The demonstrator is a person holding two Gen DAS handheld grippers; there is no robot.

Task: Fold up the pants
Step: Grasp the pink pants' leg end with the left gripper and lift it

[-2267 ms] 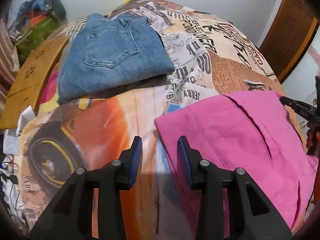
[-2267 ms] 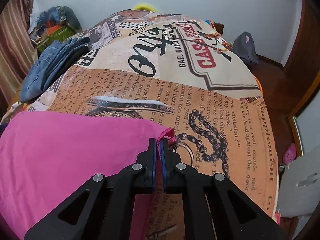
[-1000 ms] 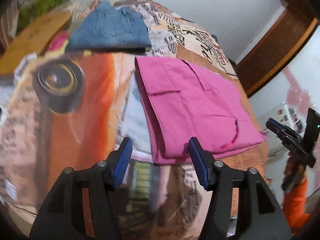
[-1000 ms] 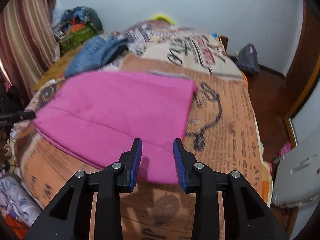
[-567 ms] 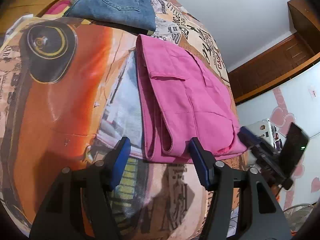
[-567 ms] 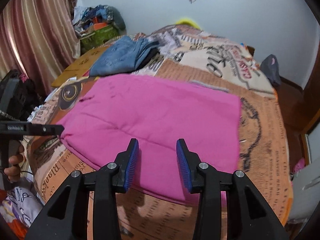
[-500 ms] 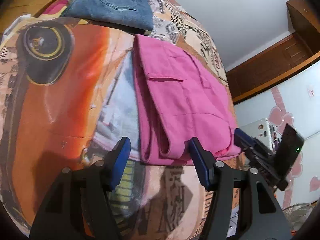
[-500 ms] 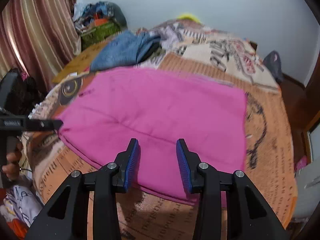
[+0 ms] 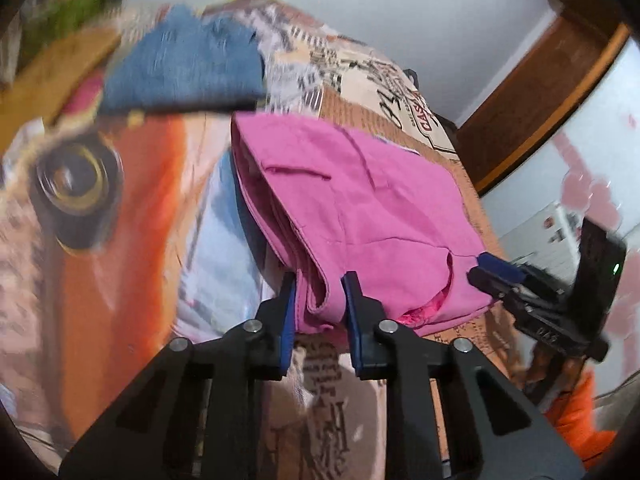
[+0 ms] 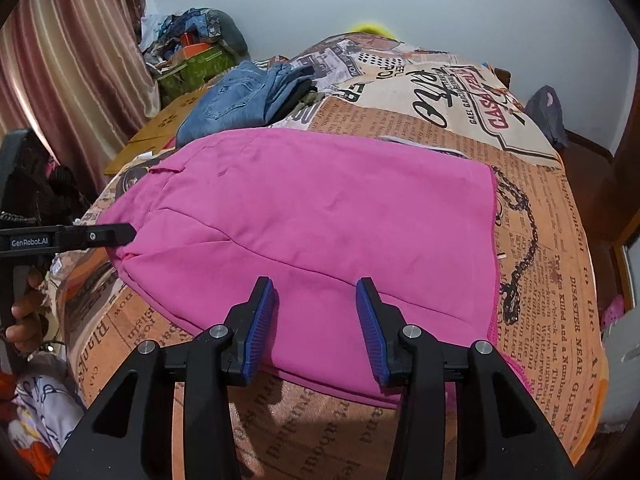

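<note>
The folded pink pants (image 9: pixel 356 208) lie flat on the printed bedspread, also in the right wrist view (image 10: pixel 320 224). My left gripper (image 9: pixel 320 304) has its jaws around the near-left corner of the folded stack, with cloth between the blue pads; the pads stand a little apart. It shows in the right wrist view (image 10: pixel 116 234) touching that corner. My right gripper (image 10: pixel 316 320) is open above the pants' near edge, empty. It shows in the left wrist view (image 9: pixel 496 272) at the pants' near-right corner.
Folded blue jeans (image 10: pixel 236 100) lie at the far left of the bed, also in the left wrist view (image 9: pixel 184 68). A clothes pile (image 10: pixel 192 44) and a curtain (image 10: pixel 60 60) stand on the left. A wooden door (image 9: pixel 540 92) is on the right.
My left gripper has moved forward onto the pants' near corner and its jaws have narrowed around the cloth. My right gripper has opened wider and stays over the near edge.
</note>
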